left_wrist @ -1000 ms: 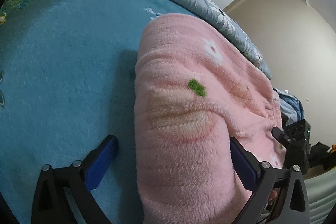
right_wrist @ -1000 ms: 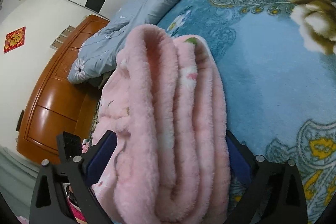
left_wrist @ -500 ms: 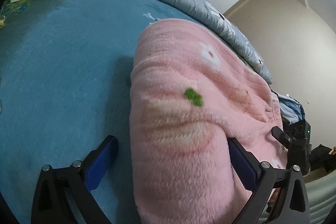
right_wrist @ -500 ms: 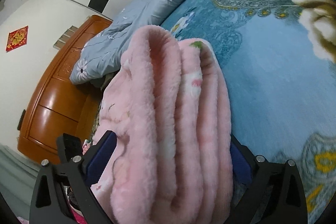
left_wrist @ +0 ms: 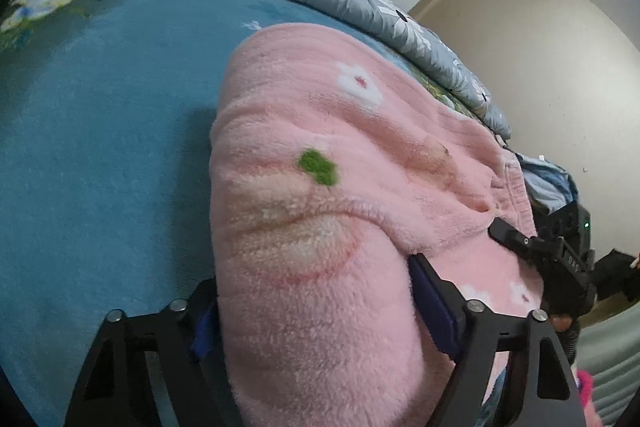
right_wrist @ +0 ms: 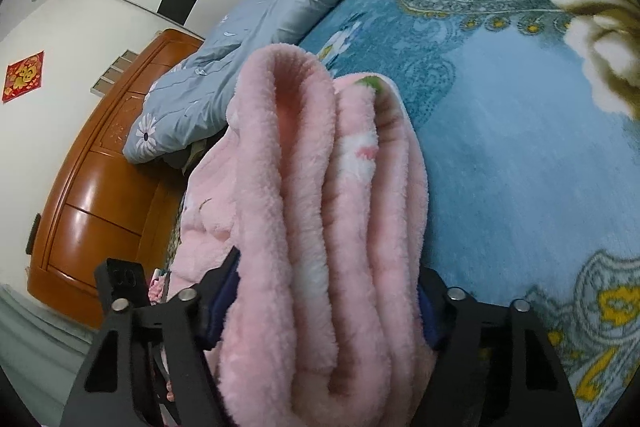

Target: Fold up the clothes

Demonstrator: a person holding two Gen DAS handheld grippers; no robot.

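- no box or basket is showing in these views; the pink fleece garment (left_wrist: pixel 320 227) is lying folded on the blue floral blanket (left_wrist: pixel 100 147) that is covering the bed.
- the left gripper (left_wrist: pixel 316 311) is pinching one end of the folded garment; its two blue pads are pressing into the thick fleece from both sides, with the fabric bulging between them.
- the right gripper (right_wrist: pixel 328 303) is pinching the other end, where the folded layers are standing like a stack of ridges between its pads.
- in the left wrist view the right gripper is showing at the far right edge, beside the garment.
- both grippers are pointing forward over the bed, low and close to the blanket.
- a grey quilt with flowers (right_wrist: pixel 248 39) is lying bunched along the far side of the bed.
- a wooden footboard (right_wrist: pixel 100 187) is standing at the left in the right wrist view, with a red wall decoration (right_wrist: pixel 23 75) on the white wall.
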